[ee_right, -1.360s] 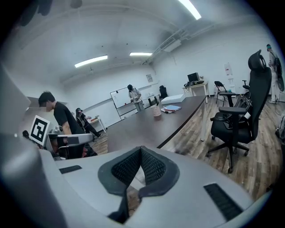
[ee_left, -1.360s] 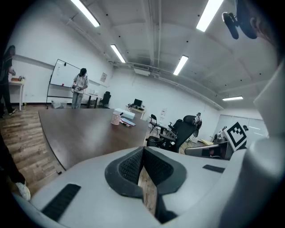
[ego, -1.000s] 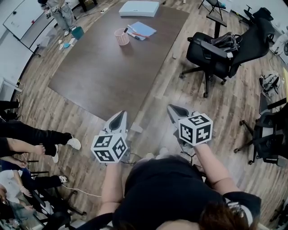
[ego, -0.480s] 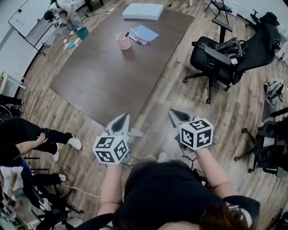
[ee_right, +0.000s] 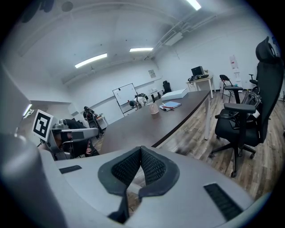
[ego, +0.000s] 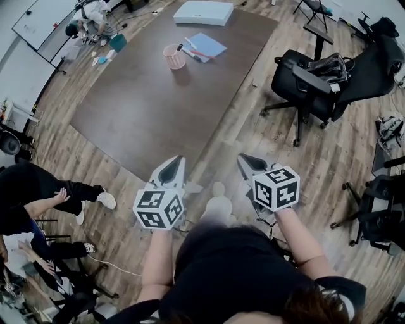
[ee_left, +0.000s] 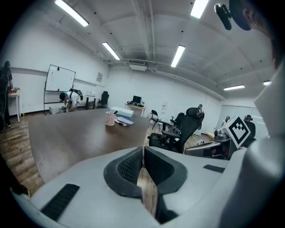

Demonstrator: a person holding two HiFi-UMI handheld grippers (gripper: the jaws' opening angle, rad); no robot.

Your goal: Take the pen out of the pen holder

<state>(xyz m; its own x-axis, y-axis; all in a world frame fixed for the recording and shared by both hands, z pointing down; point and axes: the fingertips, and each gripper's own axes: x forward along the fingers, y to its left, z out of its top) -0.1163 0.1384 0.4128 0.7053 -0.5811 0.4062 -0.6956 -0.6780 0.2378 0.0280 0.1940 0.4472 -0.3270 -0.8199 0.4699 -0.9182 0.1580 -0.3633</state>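
A pink mesh pen holder stands at the far end of the long brown table, with a dark pen sticking out of it. The left gripper view shows the pen holder small and far off; so does the right gripper view. My left gripper and right gripper are held side by side over the wooden floor, just short of the table's near corner. In their own views the left gripper and right gripper are both shut with nothing between the pads.
A white box and blue papers with pens lie beyond the holder. Black office chairs stand to the right of the table. Seated people's legs show at the left, and a person crouches by the whiteboard.
The table's near corner has drawn closer to both grippers as the person steps forward; a shoe now shows between the grippers. Both stay shut.
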